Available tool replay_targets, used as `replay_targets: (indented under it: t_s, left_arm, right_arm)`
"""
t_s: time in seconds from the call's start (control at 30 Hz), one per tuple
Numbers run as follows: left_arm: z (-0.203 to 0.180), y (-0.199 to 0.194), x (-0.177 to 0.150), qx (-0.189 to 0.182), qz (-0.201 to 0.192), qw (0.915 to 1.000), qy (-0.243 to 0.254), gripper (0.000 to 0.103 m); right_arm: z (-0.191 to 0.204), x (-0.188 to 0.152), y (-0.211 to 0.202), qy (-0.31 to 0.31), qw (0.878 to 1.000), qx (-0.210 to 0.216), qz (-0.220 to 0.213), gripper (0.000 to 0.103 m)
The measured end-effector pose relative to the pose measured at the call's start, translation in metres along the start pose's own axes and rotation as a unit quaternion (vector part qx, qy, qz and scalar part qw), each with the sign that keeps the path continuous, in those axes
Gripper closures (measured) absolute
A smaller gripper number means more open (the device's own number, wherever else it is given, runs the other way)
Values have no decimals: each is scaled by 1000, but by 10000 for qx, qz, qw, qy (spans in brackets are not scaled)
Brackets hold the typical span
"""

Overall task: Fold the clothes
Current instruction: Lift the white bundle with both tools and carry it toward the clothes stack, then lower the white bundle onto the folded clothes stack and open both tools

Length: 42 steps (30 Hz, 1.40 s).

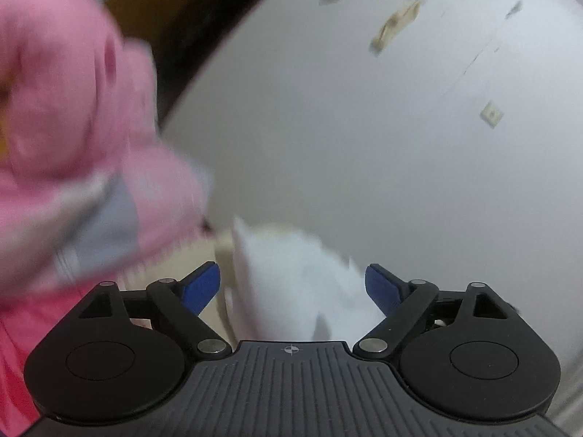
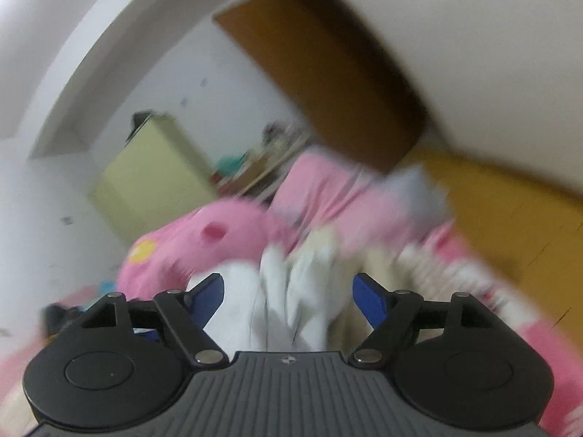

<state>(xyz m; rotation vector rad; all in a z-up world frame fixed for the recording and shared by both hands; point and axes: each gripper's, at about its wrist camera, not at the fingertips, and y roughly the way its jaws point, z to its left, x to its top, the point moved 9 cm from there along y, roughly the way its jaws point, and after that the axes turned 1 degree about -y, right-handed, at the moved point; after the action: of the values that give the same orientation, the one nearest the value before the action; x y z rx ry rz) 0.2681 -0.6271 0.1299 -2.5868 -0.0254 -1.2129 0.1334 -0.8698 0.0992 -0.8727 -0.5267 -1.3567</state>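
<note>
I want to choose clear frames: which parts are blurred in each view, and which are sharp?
Left wrist view: left gripper sharp; pink garment and white cloth smeared. Right wrist view: right gripper sharp; white cloth and room behind smeared.

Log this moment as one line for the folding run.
left gripper: open, over white garment | right gripper: open, over white garment | views blurred

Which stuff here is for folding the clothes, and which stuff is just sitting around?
For the folding:
- white garment, between the open fingers of the right gripper
- left gripper, also open, with white cloth in front of it
- pink garment with grey patch

Just lying about:
- pink plush toy
- pale yellow cabinet
- wooden door
- cluttered shelf, too blurred to detail
</note>
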Motion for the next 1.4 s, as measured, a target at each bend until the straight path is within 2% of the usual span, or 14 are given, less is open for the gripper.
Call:
replay_targets:
  t_s: [0.1, 0.17, 0.3, 0.37, 0.43, 0.53, 0.67, 0.8, 0.9, 0.93, 0.97, 1.17, 1.3, 1.4]
  left_arm:
    - [-33, 1, 4, 200, -417, 9936, 1034, 18]
    - [-52, 14, -4, 165, -351, 9878, 1509, 22]
    - [-47, 47, -18, 268, 44, 9886, 1480, 25]
    - [-37, 52, -18, 284, 89, 9924, 1190, 27]
    - [-26, 56, -17, 300, 134, 9954, 900, 27]
    - [-12, 61, -15, 295, 177, 9983, 465, 14]
    - [-36, 20, 5, 46, -146, 9995, 276, 4]
    - [-73, -39, 8, 54, -324, 9971, 688, 0]
    - [-99, -99, -3, 53, -317, 9943, 1018, 0]
    - [-106, -122, -9, 89, -299, 9930, 1140, 0]
    - [-111, -142, -17, 136, -286, 9919, 1226, 0]
    - [-110, -239, -72, 691, -264, 9883, 1332, 0]
    - [-105, -282, -118, 1413, -350, 9751, 1674, 0]
    - [-107, -305, -148, 1686, -391, 9650, 1973, 0]
  right_arm:
    - [24, 10, -9, -742, 9955, -313, -490, 48]
    - [45, 1, 2, -1050, 9934, -208, -408, 74]
    - [40, -18, 46, -1030, 9941, -344, -77, 79]
    - [15, -27, 61, -470, 9975, -531, 38, 80]
    - [0, -28, 55, 242, 9991, -324, -84, 80]
    - [-19, -27, 38, 1206, 9921, 43, -331, 77]
    - [-14, -20, -11, 1942, 9764, 566, -754, 67]
    - [20, -24, -74, 1912, 9741, 779, -924, 60]
    - [70, -43, -122, 1499, 9812, 828, -893, 58]
    - [87, -51, -138, 1345, 9837, 825, -864, 51]
    - [105, -61, -150, 1125, 9870, 772, -847, 37]
    - [199, -148, -214, -228, 9960, 54, -857, 8]
    - [238, -208, -232, -787, 9896, -689, -986, 1]
    - [261, -248, -230, -1040, 9833, -1186, -909, 0]
